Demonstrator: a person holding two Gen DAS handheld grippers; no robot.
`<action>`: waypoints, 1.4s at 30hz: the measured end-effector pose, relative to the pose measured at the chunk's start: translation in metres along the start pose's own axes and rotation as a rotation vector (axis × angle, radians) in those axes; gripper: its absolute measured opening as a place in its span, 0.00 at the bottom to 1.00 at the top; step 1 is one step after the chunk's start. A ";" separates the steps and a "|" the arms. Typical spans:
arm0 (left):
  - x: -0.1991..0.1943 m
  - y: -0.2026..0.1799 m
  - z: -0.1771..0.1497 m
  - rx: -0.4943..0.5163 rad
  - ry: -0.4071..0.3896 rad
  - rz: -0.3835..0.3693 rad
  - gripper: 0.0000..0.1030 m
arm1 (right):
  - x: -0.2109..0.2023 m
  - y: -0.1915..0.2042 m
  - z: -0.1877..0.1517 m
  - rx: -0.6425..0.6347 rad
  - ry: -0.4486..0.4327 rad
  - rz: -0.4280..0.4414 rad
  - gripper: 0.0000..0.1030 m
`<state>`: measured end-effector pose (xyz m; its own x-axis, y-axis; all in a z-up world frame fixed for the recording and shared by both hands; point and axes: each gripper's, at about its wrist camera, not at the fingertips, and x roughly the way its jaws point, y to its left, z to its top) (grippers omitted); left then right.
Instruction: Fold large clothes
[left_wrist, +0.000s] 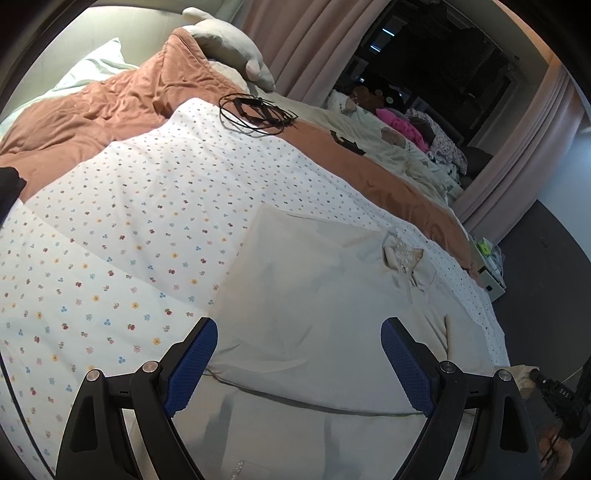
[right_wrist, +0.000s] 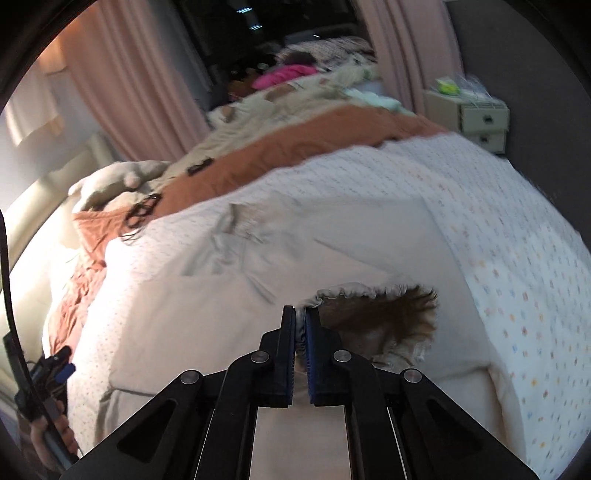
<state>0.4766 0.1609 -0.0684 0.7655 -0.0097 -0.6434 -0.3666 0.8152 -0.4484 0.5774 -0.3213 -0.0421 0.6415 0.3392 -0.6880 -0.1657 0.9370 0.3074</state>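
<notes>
Right wrist: right gripper (right_wrist: 300, 314) pinches the garment (right_wrist: 258, 258) by its gathered hem.
Garment lies on the bed (left_wrist: 110, 221); left gripper (left_wrist: 299, 332) open above it. Prob. soft, light, floppy; grab edges/corners, not mid-panel.

A wide bed (left_wrist: 122, 236) under a white flower-dotted sheet fills the room, with a rust-orange quilt (left_wrist: 92, 110) bunched toward its head beside a pale pillow (left_wrist: 92, 66). Beyond the bed's far side hang pink curtains (left_wrist: 295, 44) framing a dark window (left_wrist: 443, 59), where a few small lights show against the black. Off the bed's foot corner stands a small cream drawer unit (right_wrist: 480, 118) on dark grey floor (left_wrist: 546, 266), against a grey wall (right_wrist: 517, 55).
</notes>
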 end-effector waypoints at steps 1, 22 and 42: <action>-0.001 0.003 0.001 -0.008 -0.004 0.002 0.88 | -0.001 0.009 0.004 -0.019 -0.006 0.010 0.05; -0.012 0.039 0.014 -0.084 -0.027 0.045 0.88 | 0.080 0.198 -0.031 -0.285 0.137 0.282 0.32; -0.059 -0.013 -0.004 0.061 -0.010 0.009 0.88 | -0.026 0.020 -0.066 -0.078 0.121 -0.009 0.78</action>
<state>0.4333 0.1486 -0.0273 0.7677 0.0028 -0.6408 -0.3402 0.8492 -0.4039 0.5081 -0.3056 -0.0619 0.5486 0.3342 -0.7664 -0.2211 0.9420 0.2525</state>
